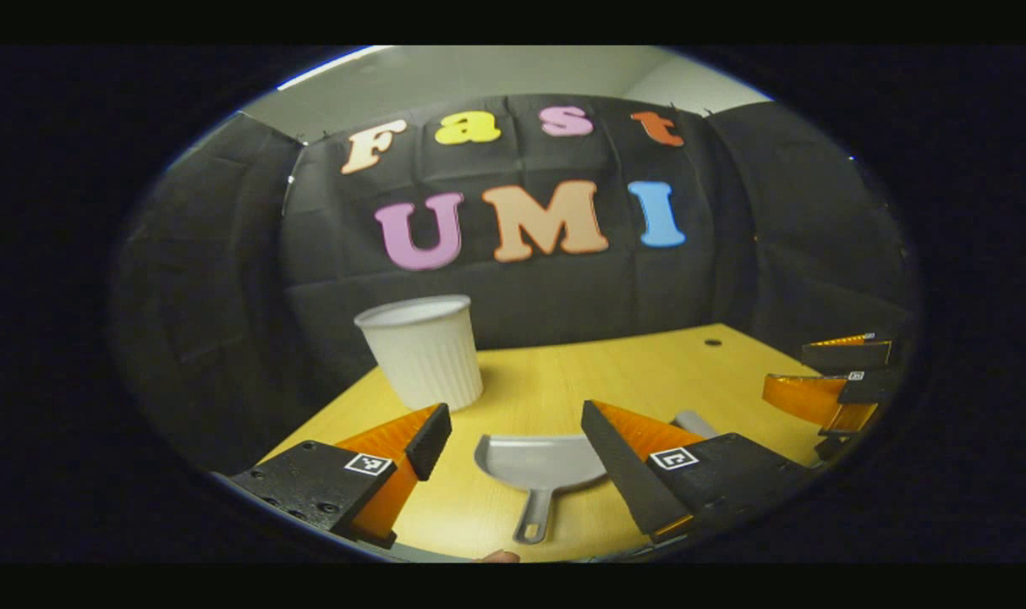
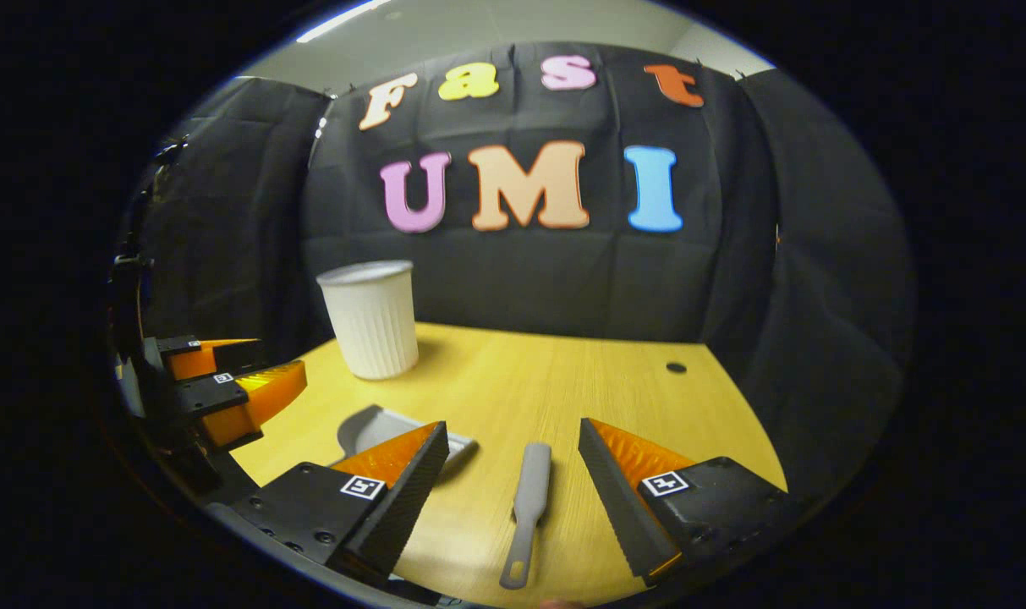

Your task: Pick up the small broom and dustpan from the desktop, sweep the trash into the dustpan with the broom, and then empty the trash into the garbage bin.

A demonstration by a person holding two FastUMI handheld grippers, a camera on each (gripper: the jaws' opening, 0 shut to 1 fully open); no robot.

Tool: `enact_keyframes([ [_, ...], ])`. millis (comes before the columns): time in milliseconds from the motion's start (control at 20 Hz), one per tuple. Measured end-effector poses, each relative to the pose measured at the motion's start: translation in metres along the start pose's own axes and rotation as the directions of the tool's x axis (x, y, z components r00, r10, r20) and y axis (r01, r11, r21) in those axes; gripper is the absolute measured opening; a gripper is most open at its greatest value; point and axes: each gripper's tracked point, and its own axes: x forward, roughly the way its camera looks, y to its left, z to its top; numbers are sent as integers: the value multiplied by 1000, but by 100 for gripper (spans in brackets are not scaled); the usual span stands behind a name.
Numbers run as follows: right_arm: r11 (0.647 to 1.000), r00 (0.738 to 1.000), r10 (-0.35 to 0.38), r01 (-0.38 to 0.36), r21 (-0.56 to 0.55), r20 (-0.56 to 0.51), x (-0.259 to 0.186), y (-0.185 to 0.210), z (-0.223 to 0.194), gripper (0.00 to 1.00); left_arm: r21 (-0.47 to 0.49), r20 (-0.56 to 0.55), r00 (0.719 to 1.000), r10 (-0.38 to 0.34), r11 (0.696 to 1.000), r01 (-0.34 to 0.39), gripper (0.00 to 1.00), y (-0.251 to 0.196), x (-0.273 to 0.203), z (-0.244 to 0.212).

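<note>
A grey dustpan lies flat on the wooden desktop, its handle pointing toward me. My left gripper hovers open just above it, one finger on each side, touching nothing. A small grey broom lies lengthwise on the desk, and my right gripper stands open over it with the handle between the fingers, apart from both. The left finger of the right gripper partly hides the dustpan. A white ribbed garbage bin stands upright at the back left of the desk.
The bin is behind the dustpan. The other gripper is at the far right in the left gripper view, and at the far left in the right gripper view. A small dark hole marks the desk's back right.
</note>
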Motion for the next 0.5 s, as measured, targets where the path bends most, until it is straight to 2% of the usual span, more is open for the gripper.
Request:
enact_keyframes([
  [100,1000,996,3,-3,0,87,-9,-3,42,94,-7,97,995,-27,1000,28,94,-13,-7,43],
  [150,1000,991,-2,1,7,132,-35,-5,53,93,-17,133,989,-58,998,61,93,-21,-9,59],
  [300,997,970,-66,54,57,233,-45,-8,115,94,-40,191,974,-123,990,133,93,-34,-24,82],
  [500,989,941,-143,121,91,308,-68,-10,137,93,-42,208,963,-172,982,184,93,-39,-13,95],
])
